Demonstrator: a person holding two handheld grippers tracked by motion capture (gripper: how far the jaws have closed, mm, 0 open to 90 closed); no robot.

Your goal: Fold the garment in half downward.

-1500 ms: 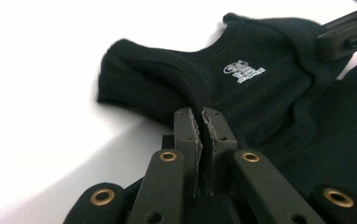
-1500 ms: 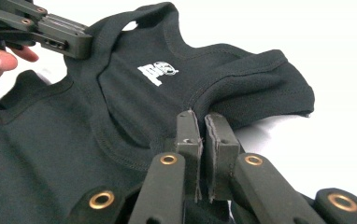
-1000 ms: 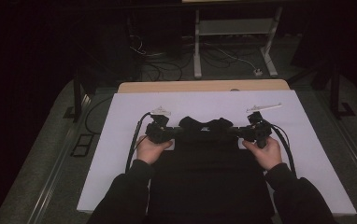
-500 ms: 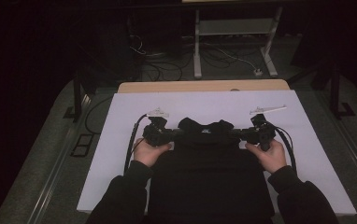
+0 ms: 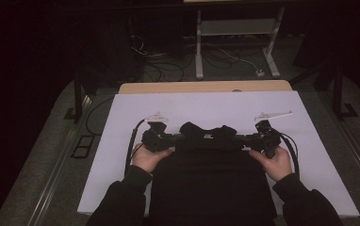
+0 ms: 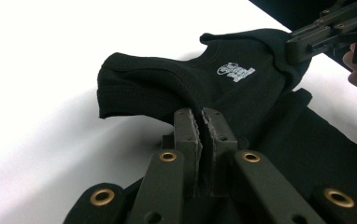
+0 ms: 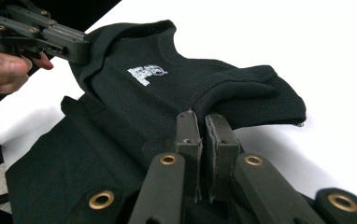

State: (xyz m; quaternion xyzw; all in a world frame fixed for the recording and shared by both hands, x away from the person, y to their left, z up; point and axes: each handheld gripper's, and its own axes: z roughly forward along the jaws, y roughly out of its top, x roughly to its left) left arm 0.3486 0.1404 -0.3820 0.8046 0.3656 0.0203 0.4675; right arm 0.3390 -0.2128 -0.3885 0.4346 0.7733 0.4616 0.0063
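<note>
The person wears dark sleeves point(image 5: 121, 202) that reach to the wrists, and both hands are bare. Each gripper is black: the left gripper point(image 6: 204, 126) and the right gripper point(image 7: 203, 128) have two flat jaws with toothed inner faces, on link arms with brass-coloured rivets. A pale three-cornered plate point(image 5: 157, 117) sits on top, and a black cable point(image 5: 132, 141) loops from each.

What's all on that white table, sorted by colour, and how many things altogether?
Black garment: 1
Black tongs: 2, the left tongs and the right tongs, each clamped on the garment's top edge
White table cover: 1
Total: 4
</note>
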